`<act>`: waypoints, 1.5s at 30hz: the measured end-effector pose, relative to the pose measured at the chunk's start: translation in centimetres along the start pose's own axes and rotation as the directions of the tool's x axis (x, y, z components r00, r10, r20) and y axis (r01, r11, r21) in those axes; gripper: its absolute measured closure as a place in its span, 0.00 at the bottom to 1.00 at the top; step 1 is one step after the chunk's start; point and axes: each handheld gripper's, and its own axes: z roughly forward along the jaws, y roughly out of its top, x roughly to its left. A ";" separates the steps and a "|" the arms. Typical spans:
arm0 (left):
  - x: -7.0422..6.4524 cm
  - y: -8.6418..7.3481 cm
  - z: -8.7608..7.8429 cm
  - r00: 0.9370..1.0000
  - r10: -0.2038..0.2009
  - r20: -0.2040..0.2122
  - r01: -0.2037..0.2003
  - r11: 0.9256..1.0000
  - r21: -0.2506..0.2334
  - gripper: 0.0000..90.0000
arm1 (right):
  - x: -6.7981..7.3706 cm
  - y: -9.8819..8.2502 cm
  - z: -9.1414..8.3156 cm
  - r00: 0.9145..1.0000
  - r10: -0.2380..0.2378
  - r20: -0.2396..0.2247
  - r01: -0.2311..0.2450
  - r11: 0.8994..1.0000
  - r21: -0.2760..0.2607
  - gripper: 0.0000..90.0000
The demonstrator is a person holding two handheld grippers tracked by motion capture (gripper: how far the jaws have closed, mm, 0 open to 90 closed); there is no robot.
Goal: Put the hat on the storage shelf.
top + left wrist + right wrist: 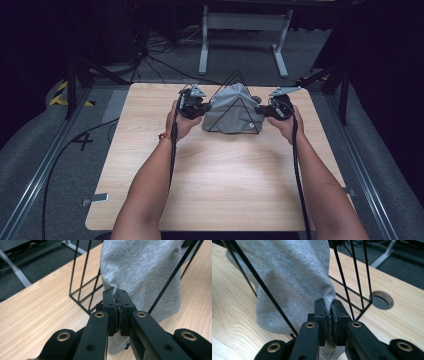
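Crosswise, grey cloth [231,107] drapes wire rack [235,79], both grippers' jaws pinching its ends

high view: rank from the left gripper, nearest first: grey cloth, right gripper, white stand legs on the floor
1. grey cloth: pinched in the left gripper, draped over the black wire frame mid-table.
2. right gripper: across the cloth, clamped on its other side.
3. white stand legs: on the floor beyond the table's far edge.

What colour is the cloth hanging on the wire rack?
Grey, plain; the cloth shows best in the left gripper view.
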 end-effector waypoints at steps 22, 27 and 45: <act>0.4 -0.8 -3.5 1.000 -0.003 -0.027 0.001 0.998 -0.057 0.74 | -0.3 -0.2 -2.5 0.999 0.009 0.034 -0.008 0.999 -0.048 0.80; 0.0 -1.5 -5.3 0.999 0.022 -0.031 -0.023 0.999 -0.023 0.65 | 0.2 -0.2 -4.3 0.999 -0.020 0.049 0.023 0.998 -0.061 0.78; -1.8 -7.7 -11.1 0.996 0.091 0.008 -0.092 0.991 0.096 0.40 | 2.0 -4.5 -9.7 0.994 -0.092 0.051 0.094 0.995 -0.033 0.57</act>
